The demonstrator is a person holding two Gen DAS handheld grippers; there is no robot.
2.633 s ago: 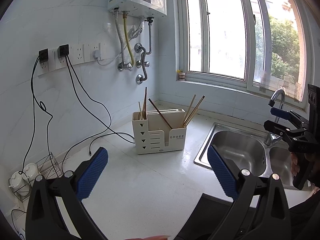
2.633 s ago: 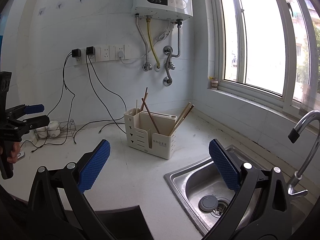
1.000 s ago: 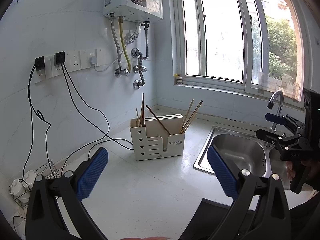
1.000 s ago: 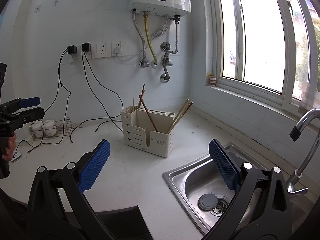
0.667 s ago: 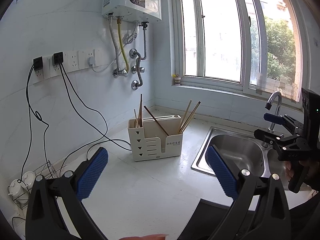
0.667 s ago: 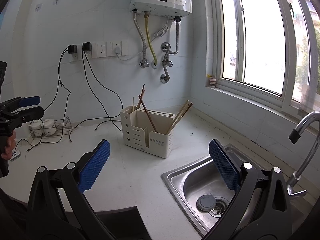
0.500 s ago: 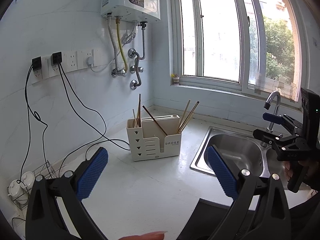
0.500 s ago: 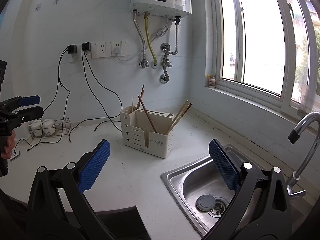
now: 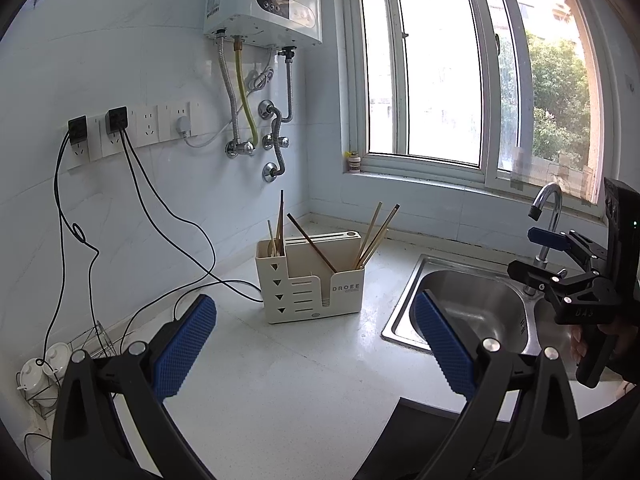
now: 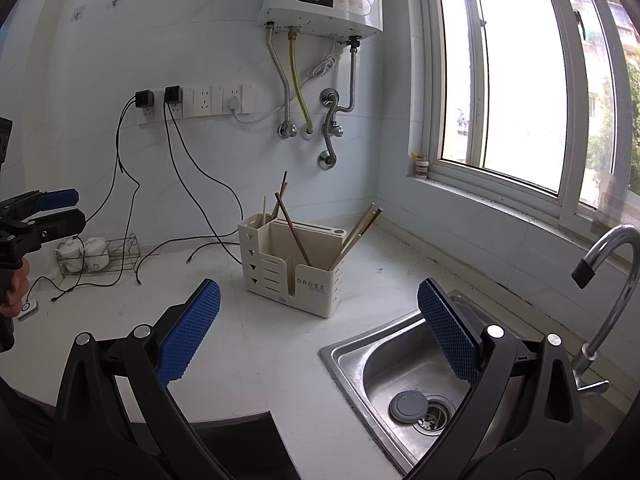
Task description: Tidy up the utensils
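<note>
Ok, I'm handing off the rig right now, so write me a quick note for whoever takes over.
Left gripper: open, empty, above the counter facing the utensil holder.
Right gripper: open, empty, near the sink.
Chopsticks are scattered across the holder's compartments: some upright at the back left, one dark stick leaning across the middle, a bundle tilted at the right.
Done: nothing visibly.
Left: gather the chopsticks into one compartment.

Glossy steel sink [image 10: 404, 364]; seemingly wooden chopsticks [image 9: 374, 236].
</note>
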